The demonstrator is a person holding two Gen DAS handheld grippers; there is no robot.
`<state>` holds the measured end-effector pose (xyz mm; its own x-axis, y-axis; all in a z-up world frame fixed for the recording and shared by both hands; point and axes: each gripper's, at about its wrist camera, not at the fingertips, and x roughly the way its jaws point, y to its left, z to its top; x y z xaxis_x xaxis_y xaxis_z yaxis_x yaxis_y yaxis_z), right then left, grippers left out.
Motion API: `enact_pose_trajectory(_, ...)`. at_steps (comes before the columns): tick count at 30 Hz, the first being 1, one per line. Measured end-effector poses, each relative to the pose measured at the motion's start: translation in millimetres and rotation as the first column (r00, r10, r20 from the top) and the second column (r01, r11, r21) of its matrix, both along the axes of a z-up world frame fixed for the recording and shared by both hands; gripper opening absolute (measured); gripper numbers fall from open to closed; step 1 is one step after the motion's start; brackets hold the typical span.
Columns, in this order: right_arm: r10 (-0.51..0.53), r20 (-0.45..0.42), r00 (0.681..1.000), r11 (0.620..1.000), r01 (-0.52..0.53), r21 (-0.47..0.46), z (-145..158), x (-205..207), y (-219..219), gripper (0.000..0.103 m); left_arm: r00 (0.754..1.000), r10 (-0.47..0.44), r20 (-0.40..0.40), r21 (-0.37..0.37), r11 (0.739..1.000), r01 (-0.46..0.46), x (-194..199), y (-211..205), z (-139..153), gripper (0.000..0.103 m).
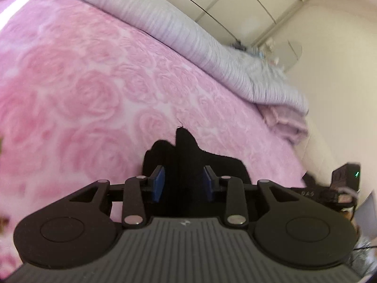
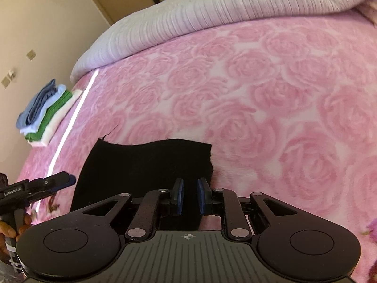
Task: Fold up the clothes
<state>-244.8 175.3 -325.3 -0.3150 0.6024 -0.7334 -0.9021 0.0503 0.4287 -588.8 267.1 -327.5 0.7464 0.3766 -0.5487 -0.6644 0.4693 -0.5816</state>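
While the black garment (image 2: 146, 165) lies flat on the bed's pink rose blanket (image 2: 259, 99), the right hand-held gripper (image 2: 188, 195) pinches its near edge and the left hand-held gripper (image 1: 185, 184) stands parted around a raised fold, pads clear. A grey ribbed duvet (image 2: 188, 11) lies beyond, folded clothes (image 2: 47, 113) are stacked at the bed's edge, and cream walls (image 2: 35, 23) enclose the room.

bed (image 2: 271, 89) — rose cover | black garment (image 2: 146, 165) | folded stack (image 2: 47, 115) | grey duvet (image 2: 188, 16)

Both wrist views look slantwise down, close over the pink bedspread (image 1: 94, 82), sharing the black cloth (image 2: 146, 162).
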Motion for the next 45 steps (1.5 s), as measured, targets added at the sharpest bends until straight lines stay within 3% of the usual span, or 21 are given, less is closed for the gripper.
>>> enact_pose_trajectory(2, -0.007, -0.007, 1.000, 1.000, 0.007, -0.003, -2.7, 2.3, 1.0, 0.017, 0.998, -0.020, -0.053, 0.037, 0.999, 0.022, 12.4, 0.6, 0.7, 0.029)
enact_pose_trajectory(4, -0.008, -0.009, 1.000, 1.000, 0.008, -0.002, -4.4, 4.1, 1.0, 0.017, 0.994, -0.036, -0.100, 0.082, 0.996, 0.044, 20.9, -1.5, 0.3, 0.016)
enact_pose_trajectory(7, -0.007, 0.001, 1.000, 1.000, 0.007, -0.002, -5.5, 5.1, 0.7, 0.017, 0.989, -0.047, -0.141, 0.133, 0.989, 0.066, 26.1, -6.2, 2.5, 0.016)
enact_pose_trajectory(14, -0.007, -0.006, 1.000, 1.000, 0.007, 0.020, -4.4, -0.3, 4.7, 0.017, 0.988, -0.034, -0.150, 0.157, 0.986, 0.057, 25.3, -7.6, 6.4, 0.017)
enact_pose_trajectory(24, -0.013, 0.004, 1.000, 1.000, 0.013, 0.012, -7.0, -3.9, 12.7, 0.017, 0.970, -0.064, -0.235, 0.230, 0.966, 0.120, 43.1, -5.0, 8.5, 0.017)
enact_pose_trajectory(26, -0.012, 0.008, 1.000, 1.000, 0.012, 0.014, -7.4, -4.3, 12.9, 0.017, 0.971, -0.073, -0.229, 0.232, 0.964, 0.127, 42.4, -5.1, 7.8, 0.011)
enact_pose_trajectory(27, -0.012, 0.011, 1.000, 1.000, 0.011, 0.014, -7.6, -4.9, 13.0, 0.017, 0.974, -0.077, -0.215, 0.233, 0.964, 0.127, 40.4, -5.3, 8.1, 0.001)
enact_pose_trajectory(31, -0.010, 0.024, 1.000, 1.000, 0.009, 0.016, -7.9, -7.8, 13.2, 0.017, 0.993, -0.056, -0.107, 0.253, 0.964, 0.082, 20.3, -8.1, 14.0, 0.001)
enact_pose_trajectory(35, -0.002, 0.035, 0.999, 1.000, 0.001, 0.020, -9.6, -11.8, 14.5, 0.017, 0.999, 0.003, -0.042, 0.146, 0.989, 0.004, 2.1, 3.6, -5.4, 0.002)
enact_pose_trajectory(39, 0.008, 0.062, 0.998, 1.000, -0.010, 0.029, -11.6, -18.7, 15.7, 0.017, 0.998, 0.057, 0.003, 0.061, 0.996, -0.057, -4.9, 11.7, -30.4, 0.004)
enact_pose_trajectory(42, 0.009, 0.083, 0.996, 1.000, -0.011, 0.026, -12.6, -22.1, 16.6, 0.017, 0.998, 0.051, -0.041, 0.105, 0.993, -0.047, 2.2, 9.2, -28.9, 0.008)
enact_pose_trajectory(45, 0.008, 0.110, 0.994, 1.000, -0.011, 0.024, -12.6, -26.0, 16.6, 0.017, 0.986, 0.048, -0.158, 0.195, 0.981, -0.017, 17.5, -1.1, -19.7, 0.014)
